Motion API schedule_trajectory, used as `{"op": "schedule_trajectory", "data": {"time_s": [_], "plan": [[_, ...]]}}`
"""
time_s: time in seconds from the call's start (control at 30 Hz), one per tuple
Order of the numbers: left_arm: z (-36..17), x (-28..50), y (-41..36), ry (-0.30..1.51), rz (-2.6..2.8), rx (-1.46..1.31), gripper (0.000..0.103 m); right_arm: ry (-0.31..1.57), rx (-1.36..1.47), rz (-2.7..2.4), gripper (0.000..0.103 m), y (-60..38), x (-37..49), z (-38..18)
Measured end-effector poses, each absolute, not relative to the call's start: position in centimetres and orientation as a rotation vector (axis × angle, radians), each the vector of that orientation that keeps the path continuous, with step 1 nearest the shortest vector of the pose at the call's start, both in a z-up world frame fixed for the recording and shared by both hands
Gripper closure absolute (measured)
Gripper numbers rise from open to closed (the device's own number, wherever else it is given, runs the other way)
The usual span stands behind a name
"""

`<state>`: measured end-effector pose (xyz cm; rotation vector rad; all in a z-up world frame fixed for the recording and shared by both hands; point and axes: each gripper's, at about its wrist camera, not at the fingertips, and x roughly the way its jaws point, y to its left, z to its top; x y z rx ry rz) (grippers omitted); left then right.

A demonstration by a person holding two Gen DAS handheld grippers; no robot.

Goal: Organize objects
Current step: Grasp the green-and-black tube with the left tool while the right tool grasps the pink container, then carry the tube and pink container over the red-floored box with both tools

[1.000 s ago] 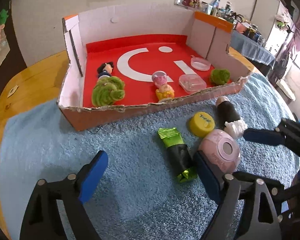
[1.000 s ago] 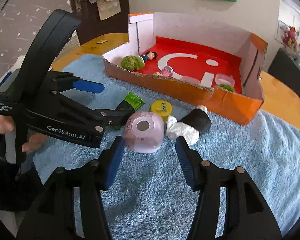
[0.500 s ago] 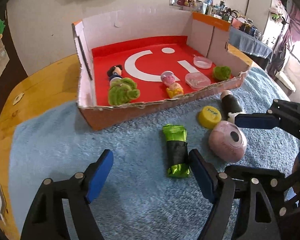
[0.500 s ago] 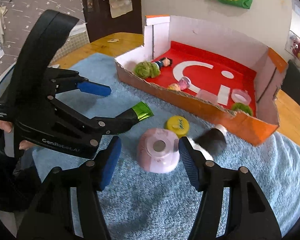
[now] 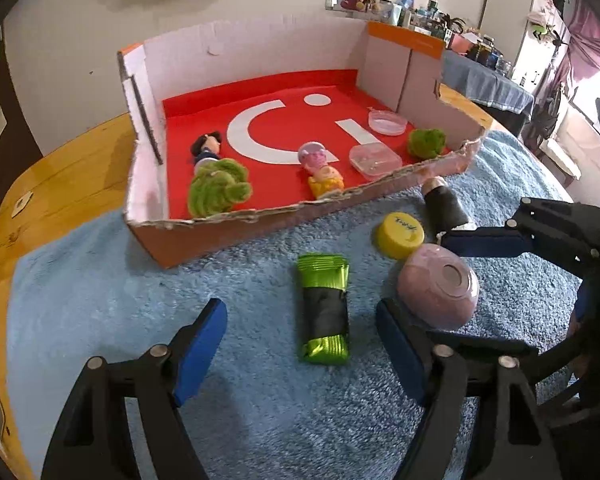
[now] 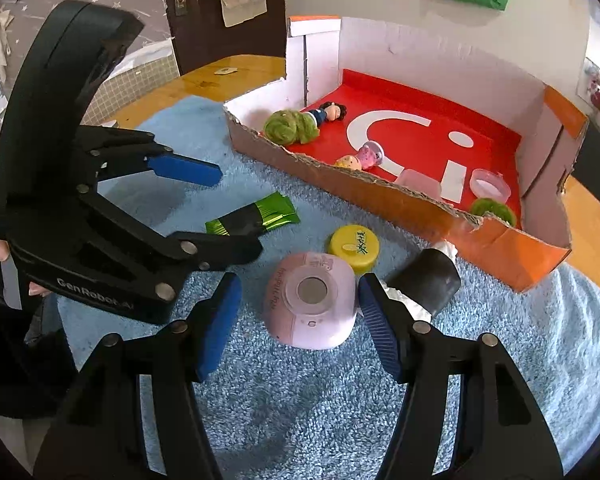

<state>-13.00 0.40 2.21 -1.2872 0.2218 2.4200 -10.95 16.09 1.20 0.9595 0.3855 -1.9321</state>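
A green and black foil wrapper [image 5: 324, 312] lies flat on the blue towel [image 5: 100, 300]. My left gripper [image 5: 300, 344] straddles it with its jaws closing, and neither pad touches it. To its right sits a pink rounded device [image 6: 310, 300], between the fingers of my right gripper [image 6: 298, 320]. The right pad is close beside the device and the left pad stands clear of it. In the right wrist view the left gripper [image 6: 238, 212] reaches in from the left over the wrapper [image 6: 252, 218]. A yellow cap [image 6: 354, 248] and a black roll [image 6: 424, 280] lie just behind the device.
An open cardboard box [image 5: 220, 236] with a red floor stands behind the loose items. It holds two green fuzzy balls, a small doll, pink and yellow figures and clear plastic cases. The wooden table [image 5: 60, 184] shows past the towel at the left.
The left gripper has shifted left so the wrapper, not the pink device, lies between its fingers, and its jaws have narrowed. The right jaws have widened a little around the pink device.
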Motion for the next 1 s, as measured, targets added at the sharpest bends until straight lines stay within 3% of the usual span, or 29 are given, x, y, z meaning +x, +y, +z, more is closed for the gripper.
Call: {"op": "schedule_trajectory", "data": {"time_s": [0.13, 0.23, 0.27, 0.3, 0.4, 1.0], "plan": [[2.0, -13.1, 0.5, 0.219, 2.418, -1.281, 0.033, 0.376, 0.96, -1.923, 0.043, 16.1, -11.2, 1.0], [2.0, -12.9, 0.6, 0.209, 2.418, -1.261, 0.045, 0.363, 0.97, -1.9, 0.046, 15.9, -11.3, 0.6], [2.0, -12.8, 0.6, 0.216, 2.425, -1.252, 0.054, 0.36, 0.974, -1.896, 0.057, 15.9, -11.4, 0.4], [2.0, -12.7, 0.5, 0.208, 2.427, -1.244, 0.064, 0.349, 0.976, -1.89, 0.057, 16.0, -11.4, 0.4], [2.1, -12.5, -0.1, 0.158, 2.43, -1.239, 0.079, 0.307, 0.983, -1.867, 0.057, 16.4, -11.4, 0.4], [7.3, -8.3, -0.8, 0.109, 2.51, -1.032, 0.079, 0.235, 0.874, -1.966, 0.057, 18.7, -10.4, 4.9]]}}
